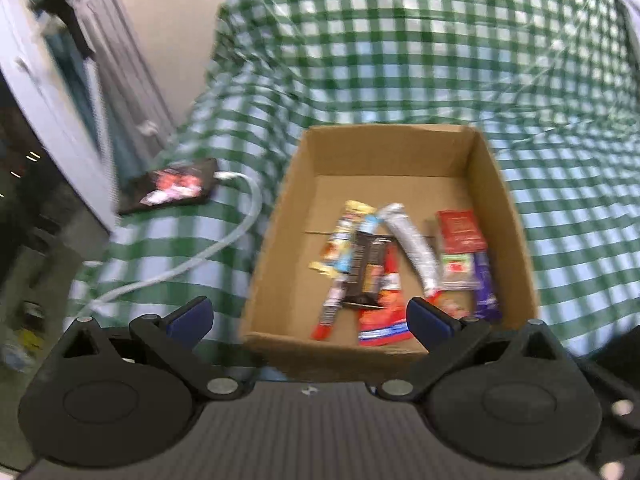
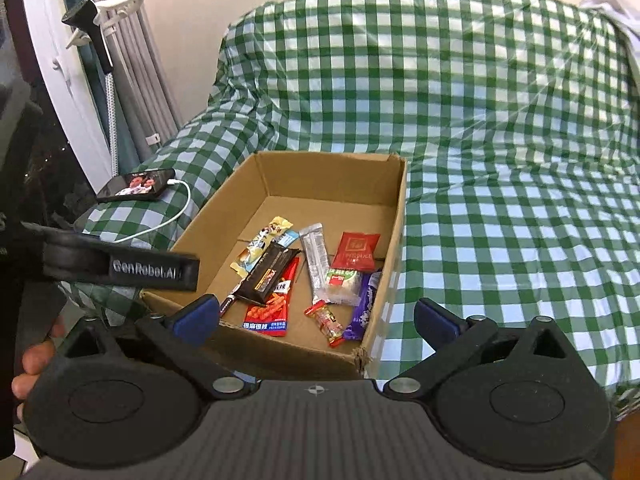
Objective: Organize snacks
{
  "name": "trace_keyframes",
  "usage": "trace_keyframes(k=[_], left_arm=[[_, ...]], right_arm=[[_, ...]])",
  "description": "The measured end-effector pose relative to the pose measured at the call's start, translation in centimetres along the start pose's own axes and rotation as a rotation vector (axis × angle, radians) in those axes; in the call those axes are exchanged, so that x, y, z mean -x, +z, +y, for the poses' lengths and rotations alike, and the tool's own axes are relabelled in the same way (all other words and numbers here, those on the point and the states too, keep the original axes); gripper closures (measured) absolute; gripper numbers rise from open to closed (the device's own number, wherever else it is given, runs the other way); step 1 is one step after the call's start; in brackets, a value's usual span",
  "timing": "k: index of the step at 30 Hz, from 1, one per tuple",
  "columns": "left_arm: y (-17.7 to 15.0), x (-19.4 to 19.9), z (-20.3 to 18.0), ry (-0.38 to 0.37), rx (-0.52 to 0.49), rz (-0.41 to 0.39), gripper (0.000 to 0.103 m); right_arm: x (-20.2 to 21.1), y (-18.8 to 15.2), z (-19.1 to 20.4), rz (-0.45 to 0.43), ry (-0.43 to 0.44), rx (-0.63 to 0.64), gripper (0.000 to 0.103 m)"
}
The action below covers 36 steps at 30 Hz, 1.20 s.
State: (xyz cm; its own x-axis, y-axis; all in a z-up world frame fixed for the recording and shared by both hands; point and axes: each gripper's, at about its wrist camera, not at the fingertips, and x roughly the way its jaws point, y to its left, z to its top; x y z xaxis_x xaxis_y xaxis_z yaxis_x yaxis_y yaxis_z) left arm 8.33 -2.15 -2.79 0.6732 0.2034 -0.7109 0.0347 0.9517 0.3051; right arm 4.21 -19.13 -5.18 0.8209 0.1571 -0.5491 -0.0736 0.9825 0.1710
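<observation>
While both tools hang above the near edge of the cardboard box [image 2: 256,184], the left gripper [image 1: 310,316] and the right gripper [image 2: 316,318] each have their blue-padded fingers spread wide with nothing between them. Sitting on a sofa draped in a green checked cloth [image 2: 500,160], the box holds all the visible snacks on its floor. A black bar wrapper [image 2: 268,274] lies partly over an orange-red pouch [image 2: 272,308], with a pale yellow-and-blue stick pack [image 2: 264,244] just behind them. Near the middle lies a silver wrapper [image 2: 314,258], a red sachet [image 2: 357,250] beyond it, a clear packet with a green label [image 2: 342,284] beside it, a purple bar [image 2: 364,308] along the right wall, and a small red candy [image 2: 326,320] nearest the front. On the sofa arm to the left rests a phone [image 2: 136,184], screen lit, with a white cable [image 2: 176,216] plugged in. A second black tool body [image 2: 120,266] shows at the right camera's left edge.
</observation>
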Motion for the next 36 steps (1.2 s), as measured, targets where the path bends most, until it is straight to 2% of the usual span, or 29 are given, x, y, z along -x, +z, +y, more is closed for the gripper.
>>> trace_keyframes(k=[3, 4, 9, 14, 18, 20, 23, 28, 34, 36], left_arm=[[-0.3, 2.2, -0.2, 0.097, -0.030, -0.065, 0.000], [-0.5, 2.7, 0.0, 0.104, -0.019, -0.071, 0.000], [-1.9, 4.8, 2.5, -0.053, 0.130, -0.048, 0.000], [-3.4, 5.8, 3.6, -0.108, 0.241, -0.072, 0.000], [-4.4, 5.6, 3.8, -0.183, 0.268, -0.111, 0.000], [-4.6, 5.2, 3.7, -0.196, 0.289, -0.094, 0.000], [-4.7, 4.4, 3.6, -0.164, 0.297, -0.056, 0.000], [-4.8, 3.3, 3.4, -0.034, 0.259, -0.049, 0.000], [-4.4, 1.3, 4.1, -0.049, 0.295, 0.011, 0.000], [-4.4, 0.9, 4.0, -0.029, 0.279, 0.019, 0.000]], right_arm=[[1.7, -0.2, 0.0, -0.045, -0.006, 0.006, 0.001], [2.0, -0.1, 0.0, -0.051, -0.008, 0.005, 0.001], [4.2, -0.5, 0.4, -0.114, 0.015, 0.009, 0.001], [4.7, -1.1, 0.8, -0.124, 0.002, 0.043, 0.001], [4.7, -1.3, 0.7, -0.149, -0.020, 0.073, 0.000], [4.3, -1.5, 0.7, -0.159, -0.044, 0.102, 0.001], [3.5, -1.8, 0.8, -0.143, -0.064, 0.125, 0.000], [2.1, -2.6, 1.3, -0.118, -0.072, 0.139, 0.000], [0.7, -2.6, 2.3, -0.088, -0.063, 0.199, 0.000], [0.3, -2.4, 2.5, -0.083, -0.061, 0.207, 0.000]])
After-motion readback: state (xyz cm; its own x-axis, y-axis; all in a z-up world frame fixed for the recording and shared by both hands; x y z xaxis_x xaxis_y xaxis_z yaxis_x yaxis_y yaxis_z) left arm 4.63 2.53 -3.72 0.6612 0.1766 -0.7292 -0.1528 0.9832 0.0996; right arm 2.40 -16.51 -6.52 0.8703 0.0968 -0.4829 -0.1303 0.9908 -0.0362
